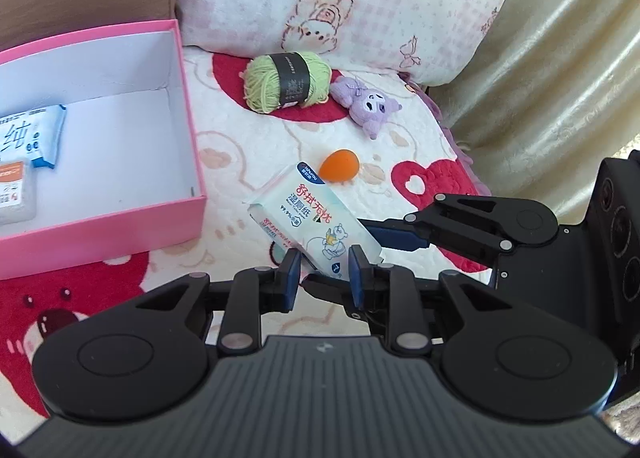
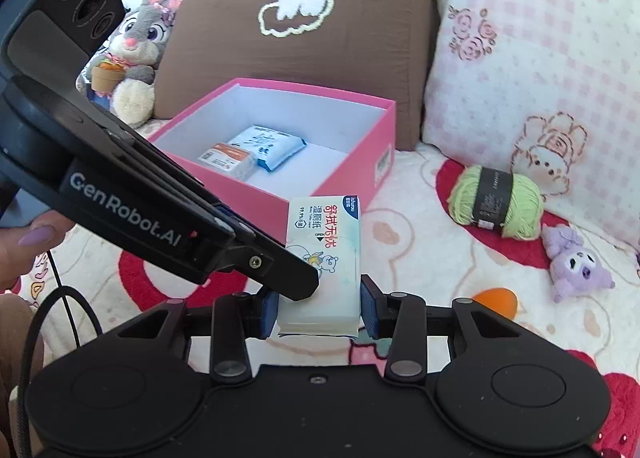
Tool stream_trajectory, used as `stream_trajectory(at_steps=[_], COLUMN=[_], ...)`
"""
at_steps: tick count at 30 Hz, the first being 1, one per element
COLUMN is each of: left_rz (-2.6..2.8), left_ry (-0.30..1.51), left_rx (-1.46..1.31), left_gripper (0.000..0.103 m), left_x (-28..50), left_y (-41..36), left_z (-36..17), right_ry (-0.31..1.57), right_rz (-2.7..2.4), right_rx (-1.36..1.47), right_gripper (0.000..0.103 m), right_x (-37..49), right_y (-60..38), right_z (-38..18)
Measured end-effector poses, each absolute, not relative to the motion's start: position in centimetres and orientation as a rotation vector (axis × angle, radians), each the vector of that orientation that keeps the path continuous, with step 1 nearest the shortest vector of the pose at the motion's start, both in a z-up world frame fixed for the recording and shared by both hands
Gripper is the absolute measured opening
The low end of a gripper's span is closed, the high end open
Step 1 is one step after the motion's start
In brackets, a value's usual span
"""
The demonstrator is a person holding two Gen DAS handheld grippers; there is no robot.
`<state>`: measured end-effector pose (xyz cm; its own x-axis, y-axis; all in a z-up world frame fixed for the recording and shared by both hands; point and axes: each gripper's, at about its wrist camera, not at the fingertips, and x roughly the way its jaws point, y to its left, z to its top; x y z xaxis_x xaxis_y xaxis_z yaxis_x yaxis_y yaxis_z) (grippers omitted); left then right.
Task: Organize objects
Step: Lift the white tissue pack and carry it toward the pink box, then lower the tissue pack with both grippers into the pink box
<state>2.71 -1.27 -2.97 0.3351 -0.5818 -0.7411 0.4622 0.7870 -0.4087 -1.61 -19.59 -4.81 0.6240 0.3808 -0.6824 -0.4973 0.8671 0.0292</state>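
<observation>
One wipes pack (image 2: 323, 258) gripped, two packets (image 2: 256, 150) boxed

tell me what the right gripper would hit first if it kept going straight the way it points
Probably the pink box. The right gripper holds the wet wipes pack, whose far end points at the box's near corner. Depth is unclear, so it might pass over the rim.

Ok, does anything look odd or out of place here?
Only the wipes pack: the left gripper and the right gripper both pinch its near end at once, so it sits tilted between them. Nothing looks spilled or damaged.
</observation>
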Motion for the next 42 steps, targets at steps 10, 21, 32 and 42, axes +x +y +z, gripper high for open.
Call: stream_trajectory(at_steps=[10,21,32,42], left_rz=[-0.649,-0.593,-0.49,-0.422], left_ry=[0.996,0.97,0.986,1.051], left_rx=[-0.159,-0.166,-0.233,-0.351], left_gripper=[0.024,0.025,0.025,0.026], left_x=[1.4,2.2,6.2,12.1], left_y=[2.6,6.7,11.3,14.4], left_z=[-1.0,3.0,4.6,2.6], right_ry=[0.694,0.658,0.657,0.746], right_rz=[0.568,0.639,0.701,0.754], right_rx=[-0.247,-0.304,-0.303,-0.249], right_gripper=[0.046,0.046,0.046,0.046], right_x=[-2.8,-1.4,3.1,9.7], right_y=[-15.8,-12.1,-7.6,-5.3], right_z=[-3.0,1.1,2.8,2.1])
